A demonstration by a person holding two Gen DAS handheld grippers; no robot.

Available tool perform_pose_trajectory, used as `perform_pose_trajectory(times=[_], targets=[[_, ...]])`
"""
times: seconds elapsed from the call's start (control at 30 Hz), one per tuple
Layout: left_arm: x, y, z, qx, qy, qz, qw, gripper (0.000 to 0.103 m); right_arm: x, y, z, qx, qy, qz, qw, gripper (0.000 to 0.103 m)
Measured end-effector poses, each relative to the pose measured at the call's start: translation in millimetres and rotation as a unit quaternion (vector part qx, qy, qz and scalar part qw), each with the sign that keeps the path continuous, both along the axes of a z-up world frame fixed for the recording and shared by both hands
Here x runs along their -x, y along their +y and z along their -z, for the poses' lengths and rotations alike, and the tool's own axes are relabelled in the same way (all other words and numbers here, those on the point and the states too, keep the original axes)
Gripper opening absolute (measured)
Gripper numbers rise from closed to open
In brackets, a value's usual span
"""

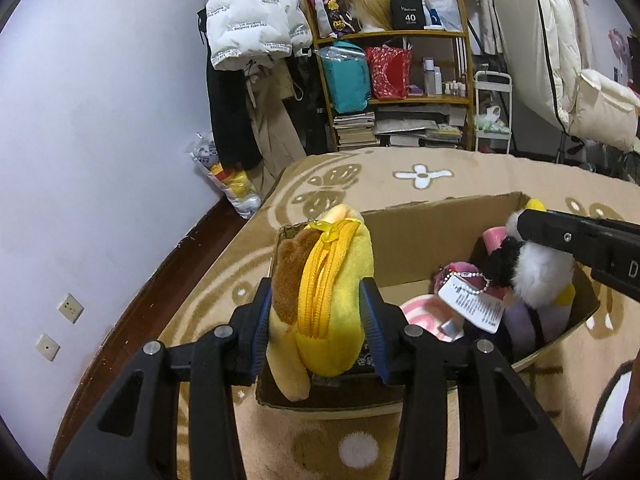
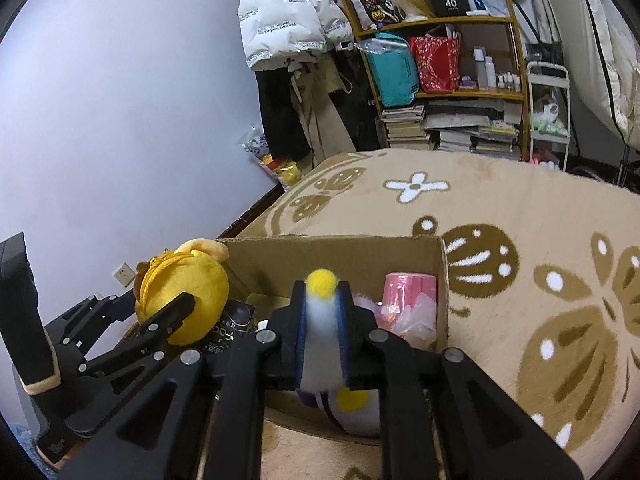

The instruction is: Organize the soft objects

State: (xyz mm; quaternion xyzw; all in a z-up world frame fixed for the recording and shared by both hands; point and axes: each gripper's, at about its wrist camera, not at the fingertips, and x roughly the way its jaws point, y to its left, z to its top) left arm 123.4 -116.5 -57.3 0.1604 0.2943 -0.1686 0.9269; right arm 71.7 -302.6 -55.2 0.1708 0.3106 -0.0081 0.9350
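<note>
The left gripper (image 1: 318,320) is clamped across the middle of a yellow plush pouch (image 1: 324,292), its blue pads sunk into the pile either side of the zipper; the pouch hangs over the near left corner of the cardboard box (image 1: 440,216). The right gripper (image 2: 322,328) is pinched nearly closed on the white body of a penguin plush (image 2: 323,320), held over the box's inside. Both toys look light and squashy, so a grip across the thick body should hold, though slick fur could slide if the pads ease.

Inside the box lie a pink roll (image 2: 408,292) and other soft things, with room left at the near left. The box walls stand low on the patterned bed blanket (image 2: 540,240), and the two grippers are close together.
</note>
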Motion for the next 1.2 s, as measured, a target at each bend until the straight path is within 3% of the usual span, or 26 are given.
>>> perform_pose_trajectory(times=[0.1,0.3,0.37,0.6,0.77,0.83,1.2], targets=[[-1.1,-0.3,0.3,0.000,0.000,-0.003,1.0000,0.057,1.0,-1.0,0.8,-0.008,-0.002,-0.002,1.000,0.017],[3.2,4.0,-0.1,-0.008,-0.005,-0.013,0.9999,0.069,6.7,1.8,-4.1,-0.006,-0.005,-0.001,1.000,0.020],[5.9,6.2,-2.5,-0.009,-0.007,-0.014,0.9998,0.075,10.9,1.5,-7.3,-0.008,-0.008,0.004,1.000,0.035],[18.9,17.1,-14.4,-0.006,-0.018,-0.014,0.9997,0.095,28.5,-2.0,-20.6,-0.017,-0.018,0.019,1.000,0.066],[33.6,27.8,-24.5,0.001,-0.017,-0.020,0.9997,0.099,45.8,-0.8,-32.3,-0.016,-0.023,0.030,0.999,0.098],[42.7,31.9,-29.4,-0.002,-0.028,-0.021,0.9994,0.101,54.8,0.5,-39.2,-0.017,-0.032,0.028,0.999,0.103],[93.5,48.2,-62.8,0.000,-0.078,-0.034,0.9964,0.102,102.2,7.3,-77.8,0.015,-0.050,0.042,0.998,0.103]])
